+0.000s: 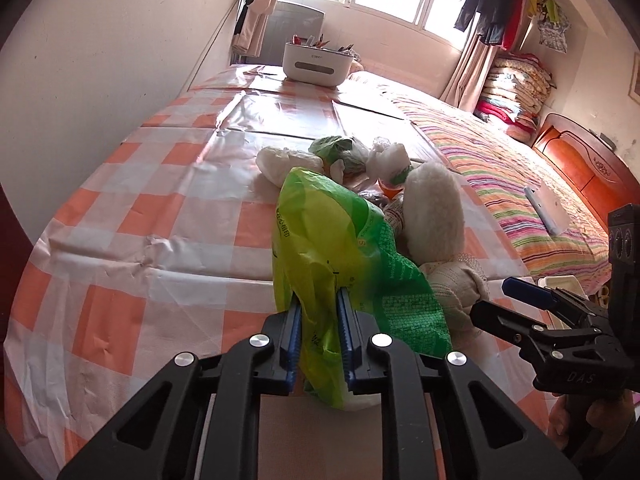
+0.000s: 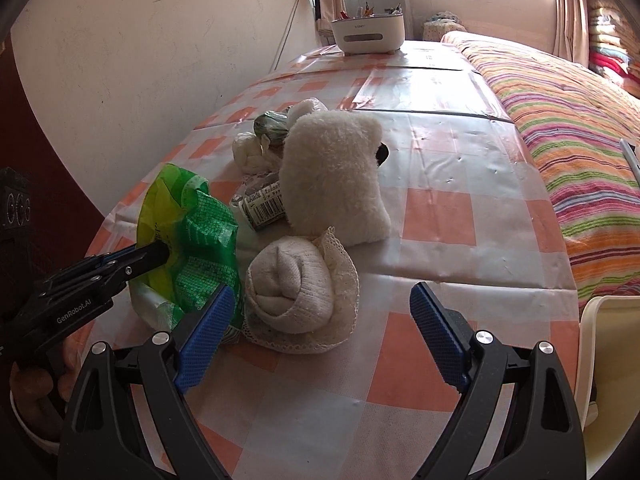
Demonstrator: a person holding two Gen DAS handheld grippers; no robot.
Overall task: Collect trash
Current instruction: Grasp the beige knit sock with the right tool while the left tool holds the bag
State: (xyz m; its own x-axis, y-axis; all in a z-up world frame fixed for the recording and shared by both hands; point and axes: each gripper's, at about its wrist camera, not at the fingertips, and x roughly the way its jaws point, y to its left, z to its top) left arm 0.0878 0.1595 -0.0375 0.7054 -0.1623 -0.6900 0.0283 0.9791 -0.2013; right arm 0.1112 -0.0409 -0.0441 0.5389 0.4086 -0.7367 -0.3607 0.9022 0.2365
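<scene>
A crumpled green plastic bag [image 1: 340, 232] [image 2: 192, 232] rests on the orange-and-white checked tablecloth [image 1: 140, 200]. My left gripper [image 1: 319, 300] [image 2: 160, 254] is shut on its near edge. Behind the bag lie a white fluffy plush [image 2: 336, 176], a rolled cream cloth with lace trim [image 2: 296, 288], a barcoded bottle [image 2: 266, 206], a crumpled white bag [image 2: 250, 152] and a grey-green wad [image 2: 272, 124]. My right gripper [image 2: 322, 294] [image 1: 504, 302] is open, low over the table just in front of the rolled cloth, with nothing between its pads.
A white organiser box [image 2: 368, 32] with pens stands at the table's far end. A bed with a striped blanket [image 2: 568, 128] runs along the right side. The wall [image 2: 160, 40] borders the left. A cream plastic object [image 2: 608, 340] sits at the near right corner.
</scene>
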